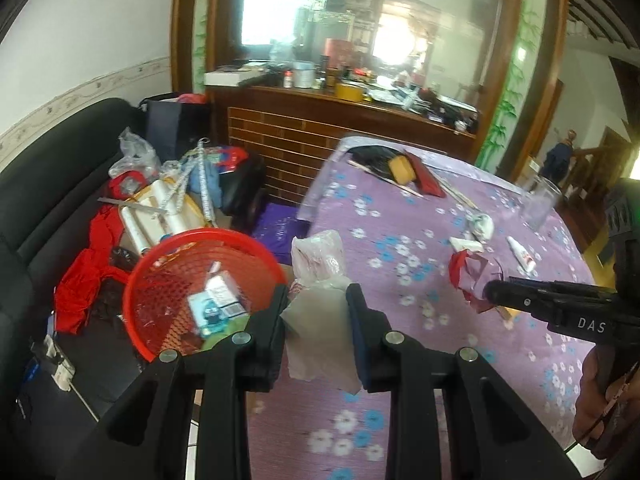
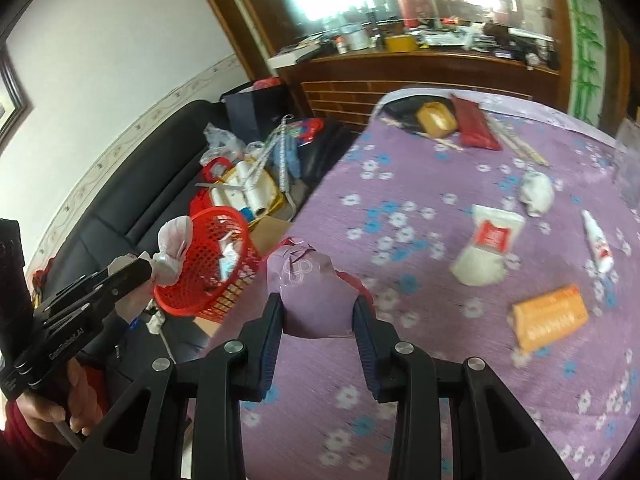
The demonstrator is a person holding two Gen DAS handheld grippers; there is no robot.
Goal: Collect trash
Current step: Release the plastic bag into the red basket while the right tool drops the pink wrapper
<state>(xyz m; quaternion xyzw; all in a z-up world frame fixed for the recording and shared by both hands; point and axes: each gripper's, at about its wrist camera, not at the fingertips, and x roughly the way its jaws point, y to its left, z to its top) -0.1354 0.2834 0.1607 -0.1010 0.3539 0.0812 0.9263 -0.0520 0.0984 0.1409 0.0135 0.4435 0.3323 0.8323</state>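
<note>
Left gripper (image 1: 316,300) pinches a crumpled whitish plastic bag (image 1: 316,268), with the red basket (image 1: 168,248) at its ten o'clock beside the table; carry it fully over the rim before letting go. Right gripper (image 2: 318,312) clamps a purple-and-red wrapper wad (image 2: 308,280) and should follow once the rim is free. Only the right wrist view shows the orange packet (image 2: 550,316) at four o'clock on the tablecloth (image 2: 400,420); only the left view looks into the basket.

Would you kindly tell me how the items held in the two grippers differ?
The left gripper holds a crumpled whitish plastic bag, translucent; the right gripper holds a crumpled purple-and-red paper wrapper, opaque. The bag is nearer the red mesh basket. Both are clamped trash.
</note>
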